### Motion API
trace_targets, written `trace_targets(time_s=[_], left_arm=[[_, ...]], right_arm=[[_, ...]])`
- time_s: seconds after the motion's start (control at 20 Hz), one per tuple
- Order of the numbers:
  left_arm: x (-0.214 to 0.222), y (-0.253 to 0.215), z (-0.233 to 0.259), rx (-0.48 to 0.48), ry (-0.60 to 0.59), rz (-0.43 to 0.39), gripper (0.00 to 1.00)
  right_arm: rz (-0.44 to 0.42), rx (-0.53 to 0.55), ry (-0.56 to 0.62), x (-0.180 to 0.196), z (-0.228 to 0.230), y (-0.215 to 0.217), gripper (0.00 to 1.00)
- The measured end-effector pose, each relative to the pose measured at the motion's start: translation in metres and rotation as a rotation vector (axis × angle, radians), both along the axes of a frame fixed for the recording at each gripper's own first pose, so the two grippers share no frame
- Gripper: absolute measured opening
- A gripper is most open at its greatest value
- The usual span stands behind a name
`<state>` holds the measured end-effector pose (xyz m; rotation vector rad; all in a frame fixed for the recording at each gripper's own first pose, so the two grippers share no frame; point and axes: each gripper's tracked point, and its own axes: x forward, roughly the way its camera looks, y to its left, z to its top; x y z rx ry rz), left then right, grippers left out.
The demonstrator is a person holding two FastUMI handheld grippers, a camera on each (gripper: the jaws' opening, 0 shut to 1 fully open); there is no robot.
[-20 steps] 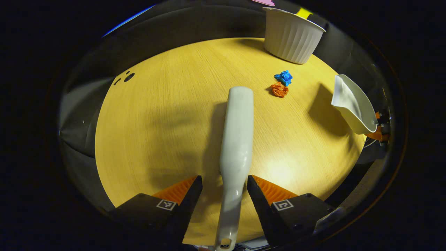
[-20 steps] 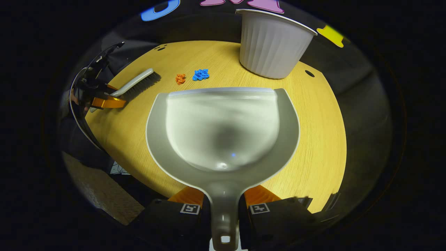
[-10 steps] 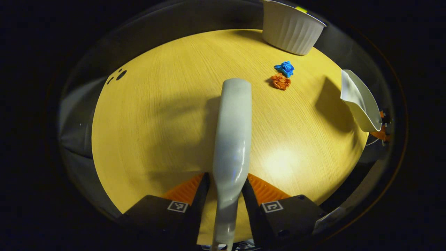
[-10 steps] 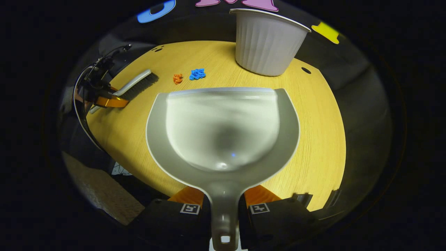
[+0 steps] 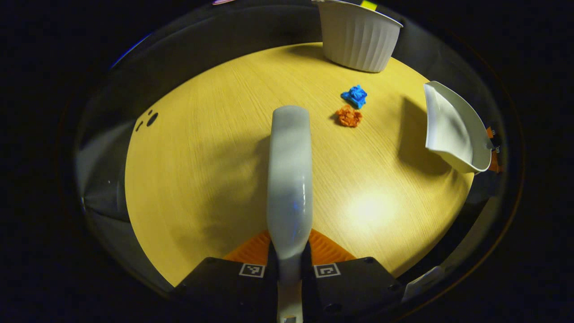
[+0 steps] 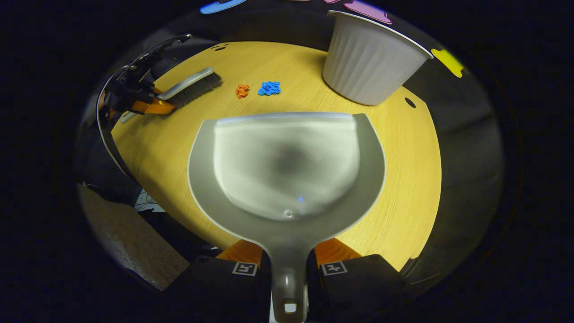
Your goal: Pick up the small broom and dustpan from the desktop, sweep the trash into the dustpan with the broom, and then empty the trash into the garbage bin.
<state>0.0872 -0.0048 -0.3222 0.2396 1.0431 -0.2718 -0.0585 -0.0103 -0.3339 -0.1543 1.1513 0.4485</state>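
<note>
In the left gripper view, the left tool (image 5: 289, 269) has its fingers drawn in tight on the neck of the small broom (image 5: 289, 170), both pressing its sides. The broom's pale back runs straight ahead over the desk (image 5: 202, 157), a hold that suits a sweep toward the trash. The orange paper scrap (image 5: 349, 116) and the blue paper scrap (image 5: 354, 96) lie just beside each other, ahead and to the right. The dustpan (image 5: 450, 130) hangs off to the right, tilted, and the white ribbed garbage bin (image 5: 358, 33) stands at the far edge.

In the right gripper view, the right tool (image 6: 289, 269) is clamped narrow on the dustpan's handle, the pan held open side up with its front lip facing the scraps, apparently ready to receive them. The broom's bristles point down at the desk.
</note>
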Motion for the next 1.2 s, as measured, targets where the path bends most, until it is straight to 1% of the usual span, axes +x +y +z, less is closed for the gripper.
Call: trace_targets(time_s=[0.05,0.1,0.15,0.2,0.25,0.3,0.35,0.4,0.45,0.6,0.65,0.7,0.75,0.8,0.85,0.95,1.0,1.05,1.2], left_arm=[[0.008,-0.003,0.006,0.000,-0.014,-0.010,0.25],[0.017,-0.007,0.012,0.004,-0.027,-0.020,0.25],[0.028,-0.011,0.016,0.010,-0.042,-0.029,0.25],[0.039,-0.015,0.018,0.014,-0.052,-0.038,0.25],[0.049,-0.020,0.020,0.018,-0.061,-0.049,0.22],[0.058,-0.025,0.021,0.022,-0.065,-0.060,0.22],[0.066,-0.030,0.020,0.029,-0.060,-0.069,0.22],[0.072,-0.035,0.020,0.032,-0.056,-0.077,0.22],[0.077,-0.040,0.018,0.032,-0.049,-0.082,0.25],[0.089,-0.057,0.012,0.031,-0.027,-0.102,0.25],[0.089,-0.062,0.011,0.035,-0.015,-0.115,0.25],[0.090,-0.067,0.010,0.039,-0.005,-0.131,0.22],[0.092,-0.074,0.007,0.040,0.004,-0.145,0.25],[0.092,-0.082,0.005,0.034,0.011,-0.159,0.22],[0.089,-0.089,0.004,0.020,0.025,-0.176,0.25],[0.079,-0.107,0.000,-0.015,0.068,-0.226,0.25],[0.074,-0.115,0.000,-0.029,0.077,-0.252,0.25],[0.069,-0.122,0.002,-0.042,0.084,-0.274,0.25],[0.053,-0.142,0.007,-0.092,0.123,-0.329,0.25]], right_arm=[[0.012,-0.006,0.021,-0.001,0.001,0.002,0.37],[0.026,-0.020,0.052,-0.004,0.001,0.002,0.33],[0.045,-0.034,0.082,-0.006,0.002,0.003,0.37],[0.068,-0.045,0.103,-0.006,0.002,0.005,0.37],[0.086,-0.053,0.117,-0.005,0.001,0.006,0.37],[0.097,-0.057,0.127,-0.004,0.001,0.007,0.37],[0.102,-0.059,0.134,-0.002,0.001,0.009,0.41],[0.104,-0.057,0.138,0.000,0.001,0.010,0.37],[0.104,-0.057,0.142,0.002,0.001,0.011,0.37],[0.107,-0.069,0.157,0.007,-0.005,0.012,0.37],[0.109,-0.073,0.161,0.008,-0.007,0.012,0.37],[0.110,-0.075,0.162,0.009,-0.008,0.012,0.37],[0.111,-0.075,0.163,0.010,-0.008,0.011,0.37],[0.110,-0.075,0.161,0.012,-0.010,0.011,0.37],[0.109,-0.073,0.160,0.014,-0.010,0.011,0.37],[0.111,-0.069,0.153,0.019,-0.013,0.009,0.37],[0.111,-0.068,0.148,0.020,-0.012,0.008,0.33],[0.113,-0.068,0.146,0.019,-0.014,0.005,0.37],[0.109,-0.058,0.137,0.019,-0.020,0.002,0.37]])
